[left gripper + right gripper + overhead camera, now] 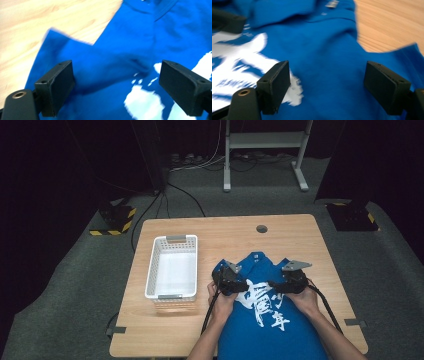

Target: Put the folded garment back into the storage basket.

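A blue T-shirt (pixel 272 320) with white brush lettering lies on the wooden table (pixel 290 232), its collar pointing away from the person and its hem hanging over the near edge. My left gripper (pixel 226 270) hovers over the shirt's left shoulder, jaws wide apart with nothing between them. In the left gripper view the folded-in sleeve (pixel 82 65) of the T-shirt (pixel 140 40) lies below the left gripper (pixel 122 87). My right gripper (pixel 291 269) hovers over the right shoulder, also open. The right gripper (pixel 334 87) looks down on T-shirt (pixel 329 57) fabric and white print.
A white plastic basket (pixel 173 268) stands empty on the table's left half, close to the shirt's left sleeve. Bare wood lies beyond the collar, with a round cable hole (pixel 261 228) at the far edge. A white stand (pixel 265 150) and cables are on the floor behind.
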Available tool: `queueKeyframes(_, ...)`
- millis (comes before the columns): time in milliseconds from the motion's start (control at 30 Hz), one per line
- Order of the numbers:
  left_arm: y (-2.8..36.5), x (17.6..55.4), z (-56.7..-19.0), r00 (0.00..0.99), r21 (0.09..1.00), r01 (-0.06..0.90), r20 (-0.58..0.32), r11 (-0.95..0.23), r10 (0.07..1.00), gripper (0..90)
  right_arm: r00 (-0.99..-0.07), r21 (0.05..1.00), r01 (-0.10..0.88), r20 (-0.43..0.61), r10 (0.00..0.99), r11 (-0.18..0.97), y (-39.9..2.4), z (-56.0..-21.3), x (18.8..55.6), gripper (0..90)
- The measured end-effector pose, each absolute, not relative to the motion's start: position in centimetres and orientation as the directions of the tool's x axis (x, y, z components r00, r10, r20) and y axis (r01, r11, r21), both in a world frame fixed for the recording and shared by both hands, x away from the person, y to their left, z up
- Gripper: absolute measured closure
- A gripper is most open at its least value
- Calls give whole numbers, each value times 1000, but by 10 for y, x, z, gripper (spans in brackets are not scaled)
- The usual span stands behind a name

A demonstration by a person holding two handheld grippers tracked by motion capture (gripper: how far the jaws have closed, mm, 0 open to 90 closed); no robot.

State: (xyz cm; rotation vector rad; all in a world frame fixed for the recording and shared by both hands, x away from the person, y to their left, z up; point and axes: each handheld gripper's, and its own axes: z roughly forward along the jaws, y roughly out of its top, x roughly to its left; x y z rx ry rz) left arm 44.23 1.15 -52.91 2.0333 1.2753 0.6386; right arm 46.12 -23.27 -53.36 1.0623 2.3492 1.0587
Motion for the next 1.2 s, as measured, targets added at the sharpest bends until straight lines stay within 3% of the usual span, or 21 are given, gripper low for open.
queueKeyframes(400, 22, 438, -535, 360, 708, 649, 35, -277, 932, 155, -728, 721, 458, -33, 685, 521, -238, -536, 448, 210)
queueKeyframes(633, 17, 452, -534, 353, 714, 641, 53, -282, 934, 129, -644, 766, 502, 20, 765, 403, -251, -532, 466, 197)
queueKeyframes(833, 25, 461, -536, 326, 710, 660, 26, -247, 945, 110, -656, 738, 504, -10, 755, 448, -248, -539, 475, 177)
queueKeyframes(1100, 46, 461, -536, 241, 701, 695, -12, -164, 970, 118, -622, 737, 526, -8, 783, 426, -268, -539, 478, 171)
queueKeyframes(1200, 43, 460, -534, 263, 715, 675, -3, -182, 965, 120, -608, 727, 540, -12, 794, 425, -267, -538, 478, 163)
